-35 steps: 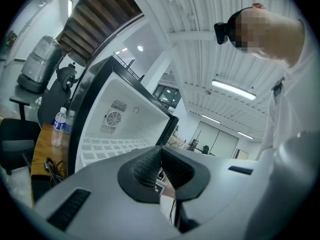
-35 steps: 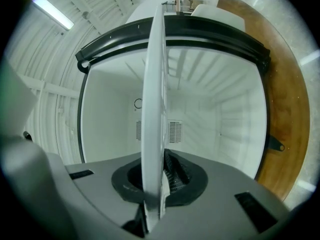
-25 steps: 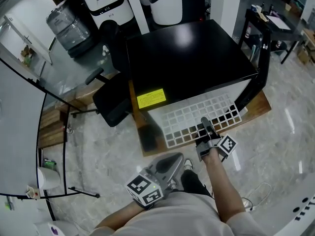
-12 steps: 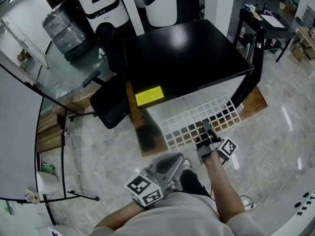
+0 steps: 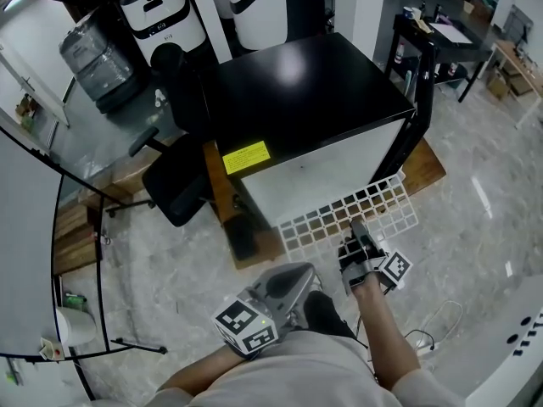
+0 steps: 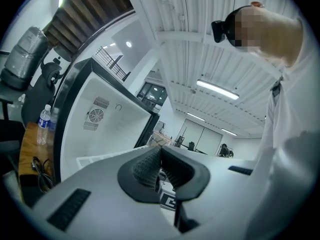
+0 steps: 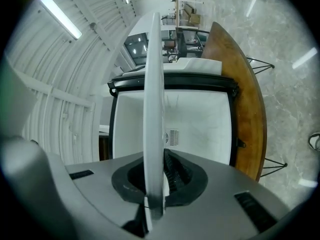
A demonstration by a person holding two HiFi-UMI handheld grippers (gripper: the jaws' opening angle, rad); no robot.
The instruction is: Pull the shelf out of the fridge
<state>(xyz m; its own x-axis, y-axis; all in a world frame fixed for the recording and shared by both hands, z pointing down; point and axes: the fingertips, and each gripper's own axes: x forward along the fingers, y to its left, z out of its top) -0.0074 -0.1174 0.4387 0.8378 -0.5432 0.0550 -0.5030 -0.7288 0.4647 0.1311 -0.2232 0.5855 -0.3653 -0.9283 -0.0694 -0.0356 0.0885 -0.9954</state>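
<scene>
The white grid shelf (image 5: 348,213) sticks far out of the open black fridge (image 5: 297,100), held level over the floor. My right gripper (image 5: 358,230) is shut on the shelf's near edge. In the right gripper view the shelf (image 7: 153,99) runs edge-on between the pads of that gripper (image 7: 161,184), with the white inside of the fridge (image 7: 200,124) behind it. My left gripper (image 5: 301,275) hangs low by the person's body, left of the shelf and apart from it. The left gripper (image 6: 159,166) is shut with nothing between its ribbed pads.
The fridge stands on a wooden platform (image 5: 424,166); its door (image 5: 422,100) hangs open at the right. A black office chair (image 5: 174,181) stands left of the fridge, with a water jug (image 5: 92,58) and white machines (image 5: 157,11) behind. A black table (image 5: 441,41) is at the far right.
The shelf has slid farther out of the fridge toward the person, with the right gripper drawing back along with it. The left gripper has shifted only slightly.
</scene>
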